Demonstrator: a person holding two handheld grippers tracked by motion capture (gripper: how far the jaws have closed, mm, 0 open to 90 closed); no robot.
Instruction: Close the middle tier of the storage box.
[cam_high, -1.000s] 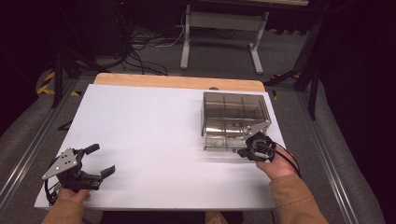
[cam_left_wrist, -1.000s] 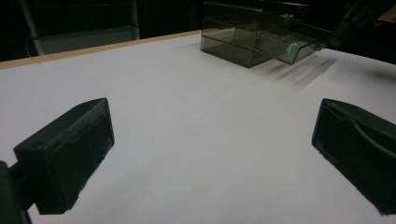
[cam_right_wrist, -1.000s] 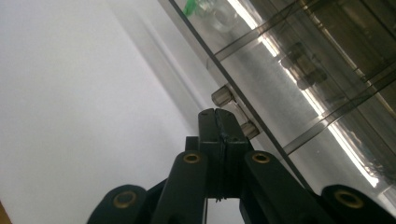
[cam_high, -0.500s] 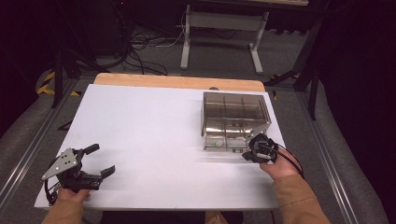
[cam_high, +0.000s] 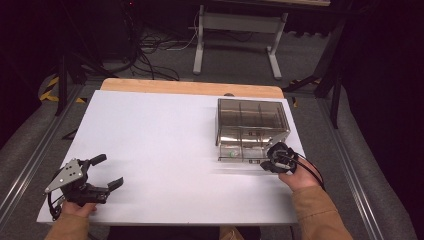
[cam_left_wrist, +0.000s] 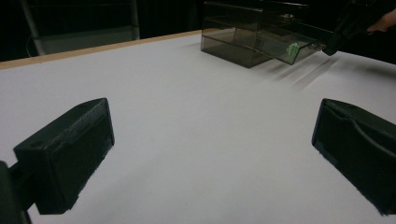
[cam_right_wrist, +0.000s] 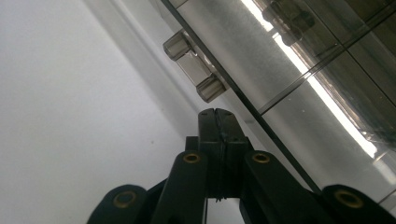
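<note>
Dark room, white desk (cam_high: 165, 140). Smoky clear drawer box (cam_high: 252, 121) sits near the desk's right edge, its lowest drawer (cam_high: 240, 151) pulled out toward you. Your right gripper (cam_right_wrist: 217, 114), jaws pressed together on nothing, sits just below the drawer's handle (cam_right_wrist: 195, 65), probably to work it. Left gripper (cam_high: 111, 172) rests wide open at the near left corner, empty.

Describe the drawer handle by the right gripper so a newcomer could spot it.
On the white table, find the smoky clear drawer box at far right. On its pulled-out lower drawer front, just ahead of the shut right gripper, sits the handle: a short clear bar between two round stubs.
</note>
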